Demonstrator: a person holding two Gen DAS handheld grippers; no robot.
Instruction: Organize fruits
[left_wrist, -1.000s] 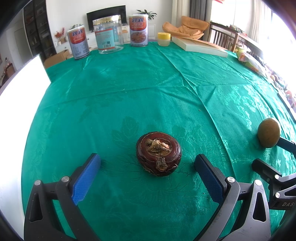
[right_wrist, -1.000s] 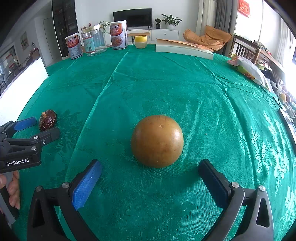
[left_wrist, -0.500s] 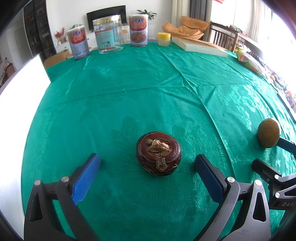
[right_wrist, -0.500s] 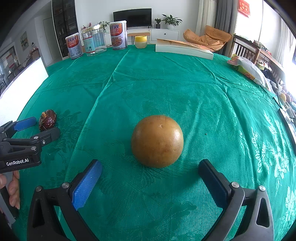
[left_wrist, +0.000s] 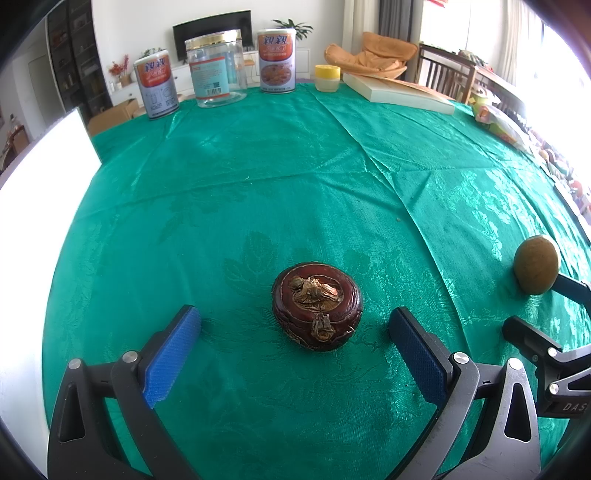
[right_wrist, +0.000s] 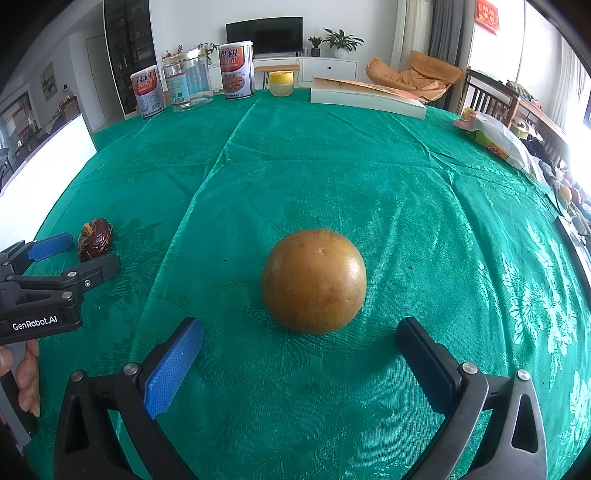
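A dark red, wrinkled round fruit (left_wrist: 317, 305) with a dried stem on top lies on the green tablecloth (left_wrist: 280, 177), just ahead of and between the tips of my open left gripper (left_wrist: 295, 328). A round golden-brown fruit (right_wrist: 314, 281) lies just ahead of my open right gripper (right_wrist: 301, 343). Neither gripper touches its fruit. In the left wrist view the golden-brown fruit (left_wrist: 536, 264) shows at the far right with the right gripper (left_wrist: 543, 314). In the right wrist view the dark red fruit (right_wrist: 94, 239) and the left gripper (right_wrist: 74, 251) show at the left.
At the table's far edge stand two printed tins (right_wrist: 236, 70) (right_wrist: 148, 91), a clear jar (right_wrist: 188, 82), a small yellow-lidded pot (right_wrist: 281, 83) and a flat book (right_wrist: 365, 98). A plastic bag (right_wrist: 495, 136) lies at the right edge. A white board (right_wrist: 40, 155) stands left.
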